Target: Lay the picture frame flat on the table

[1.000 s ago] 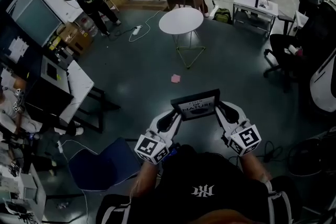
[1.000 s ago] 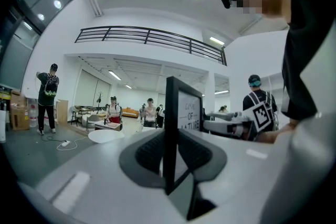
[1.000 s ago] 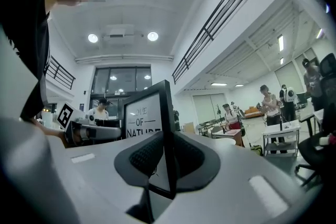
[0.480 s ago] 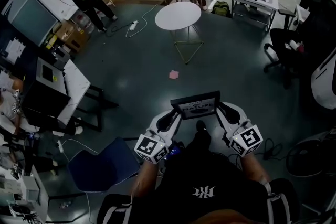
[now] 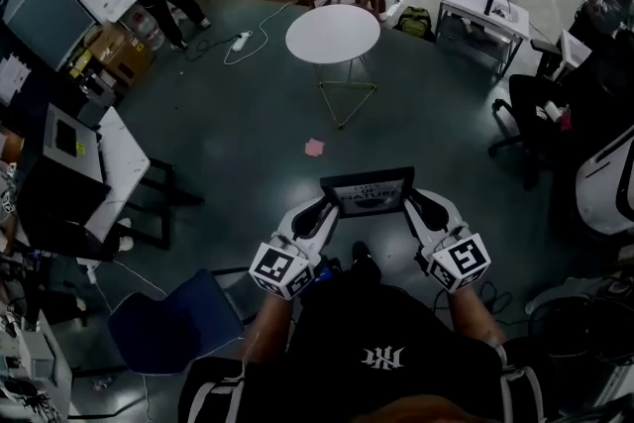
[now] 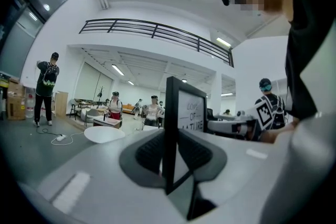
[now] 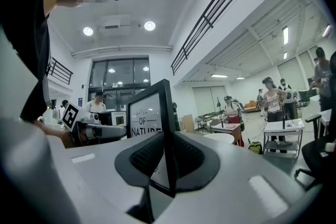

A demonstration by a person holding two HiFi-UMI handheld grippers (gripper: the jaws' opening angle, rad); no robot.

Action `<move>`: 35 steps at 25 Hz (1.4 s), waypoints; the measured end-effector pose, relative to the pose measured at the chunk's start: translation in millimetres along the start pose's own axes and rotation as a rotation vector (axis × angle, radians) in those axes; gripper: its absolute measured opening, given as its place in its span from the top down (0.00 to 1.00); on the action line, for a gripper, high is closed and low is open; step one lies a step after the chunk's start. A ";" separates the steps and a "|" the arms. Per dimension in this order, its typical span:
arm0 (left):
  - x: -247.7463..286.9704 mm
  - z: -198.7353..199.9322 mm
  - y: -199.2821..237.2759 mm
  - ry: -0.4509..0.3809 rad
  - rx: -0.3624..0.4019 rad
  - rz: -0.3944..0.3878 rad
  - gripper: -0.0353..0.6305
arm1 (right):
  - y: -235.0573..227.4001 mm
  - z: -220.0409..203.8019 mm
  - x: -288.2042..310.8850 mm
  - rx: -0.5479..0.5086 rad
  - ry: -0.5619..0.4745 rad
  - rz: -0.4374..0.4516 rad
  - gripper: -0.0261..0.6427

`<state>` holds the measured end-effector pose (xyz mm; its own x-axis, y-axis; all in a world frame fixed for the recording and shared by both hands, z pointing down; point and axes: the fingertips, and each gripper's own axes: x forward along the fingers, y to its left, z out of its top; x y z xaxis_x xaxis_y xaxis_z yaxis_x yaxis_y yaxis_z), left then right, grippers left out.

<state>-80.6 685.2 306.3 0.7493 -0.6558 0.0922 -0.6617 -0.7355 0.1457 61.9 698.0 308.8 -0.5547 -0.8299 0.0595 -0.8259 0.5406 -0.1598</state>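
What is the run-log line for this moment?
left hand-held gripper: shut on picture frame, left edge | right hand-held gripper: shut on right edge | frame: held above floor, apart from round table

The picture frame (image 5: 368,191) has a black border around a white sheet printed with dark lettering. The left gripper (image 5: 322,213) and the right gripper (image 5: 416,206) are pale grey, with black textured pads (image 6: 144,152). Each carries a cube (image 5: 280,269) patterned with black-and-white squares. The floor (image 5: 238,124) is a dark blue-grey, and a small pink scrap (image 5: 314,148) lies on it. The round table (image 5: 333,33) is white, on thin yellowish legs. The chair (image 5: 168,322) is deep blue. The person's shirt (image 5: 381,357) is black with a small white emblem. The boxes (image 5: 119,54) by the wall are brown.
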 end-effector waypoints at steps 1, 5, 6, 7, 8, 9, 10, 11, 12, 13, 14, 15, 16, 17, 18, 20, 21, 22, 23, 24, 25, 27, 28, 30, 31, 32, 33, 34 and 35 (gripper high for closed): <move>9.2 4.5 11.4 -0.005 -0.003 0.002 0.84 | -6.6 3.3 12.1 -0.004 0.008 0.005 0.89; 44.5 19.0 54.9 -0.021 -0.006 0.002 0.84 | -31.5 12.2 57.0 -0.019 0.038 0.017 0.89; 53.3 21.3 65.5 -0.023 -0.009 0.001 0.84 | -38.2 13.7 68.3 -0.020 0.043 0.017 0.89; 62.4 23.5 75.9 -0.025 -0.013 0.001 0.84 | -45.5 15.1 79.6 -0.021 0.047 0.015 0.89; 71.5 25.6 85.8 -0.029 -0.017 0.001 0.84 | -53.1 16.5 90.4 -0.024 0.052 0.012 0.89; 80.6 27.7 94.9 -0.032 -0.019 0.000 0.84 | -60.7 17.9 100.5 -0.027 0.054 0.009 0.89; 89.8 29.5 103.4 -0.035 -0.018 -0.004 0.84 | -68.4 19.6 109.8 -0.030 0.054 0.006 0.89; 98.9 30.9 111.4 -0.035 -0.016 -0.009 0.84 | -76.0 21.6 118.5 -0.033 0.052 0.003 0.89; 107.8 31.7 118.8 -0.033 -0.016 -0.015 0.84 | -83.1 23.6 126.8 -0.034 0.049 -0.001 0.89; 116.1 31.7 125.8 -0.028 -0.018 -0.021 0.84 | -89.6 25.3 134.4 -0.032 0.049 -0.006 0.89; 123.4 31.3 132.2 -0.024 -0.021 -0.026 0.84 | -95.5 26.4 141.3 -0.030 0.051 -0.011 0.89; 130.1 30.9 138.0 -0.021 -0.026 -0.030 0.84 | -101.1 27.0 147.7 -0.028 0.057 -0.016 0.89; 136.4 30.2 143.2 -0.018 -0.034 -0.033 0.84 | -106.7 27.0 153.7 -0.025 0.064 -0.020 0.89; 142.8 29.2 148.0 -0.015 -0.042 -0.036 0.84 | -112.9 26.4 159.4 -0.022 0.070 -0.023 0.89; 149.5 27.8 152.7 -0.013 -0.049 -0.038 0.84 | -119.6 25.2 165.3 -0.019 0.073 -0.025 0.89; 164.1 25.2 162.8 -0.007 -0.060 -0.041 0.84 | -134.4 23.3 178.2 -0.014 0.078 -0.026 0.89; 171.6 24.9 168.7 -0.004 -0.064 -0.039 0.84 | -141.6 23.1 185.8 -0.012 0.080 -0.024 0.89; 179.1 25.0 175.4 -0.001 -0.067 -0.036 0.84 | -148.5 23.1 194.1 -0.011 0.082 -0.019 0.89; 186.8 25.1 182.8 0.002 -0.067 -0.031 0.84 | -155.4 22.8 203.0 -0.009 0.084 -0.013 0.89; 195.1 25.1 190.5 0.004 -0.067 -0.025 0.84 | -162.9 22.1 212.2 -0.007 0.085 -0.005 0.89; 204.2 25.3 198.5 0.004 -0.067 -0.017 0.84 | -171.2 21.1 221.8 -0.005 0.086 0.004 0.89; 223.4 26.7 215.7 0.001 -0.066 0.003 0.84 | -189.2 19.8 242.6 0.000 0.087 0.022 0.89; 232.9 27.5 224.7 0.002 -0.069 0.017 0.84 | -198.3 19.6 253.7 0.004 0.090 0.033 0.89; 251.8 29.1 242.1 0.013 -0.074 0.050 0.84 | -217.1 21.2 276.2 0.016 0.096 0.058 0.89; 262.4 30.5 250.1 0.022 -0.074 0.065 0.84 | -227.8 23.3 287.3 0.022 0.097 0.071 0.89; 274.2 32.3 257.3 0.031 -0.075 0.079 0.84 | -239.8 26.3 298.0 0.028 0.099 0.083 0.89; 287.0 34.3 263.7 0.041 -0.077 0.092 0.84 | -252.7 29.8 308.3 0.033 0.100 0.096 0.89; 300.2 36.7 269.3 0.051 -0.079 0.105 0.84 | -266.0 33.6 317.7 0.039 0.101 0.110 0.89; 313.4 39.3 274.2 0.059 -0.079 0.118 0.84 | -279.3 37.3 326.2 0.044 0.100 0.124 0.89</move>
<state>-28.4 271.3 336.4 0.6682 -0.7242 0.1702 -0.7428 -0.6365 0.2077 115.4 271.1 336.1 -0.6612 -0.7381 0.1342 -0.7465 0.6296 -0.2154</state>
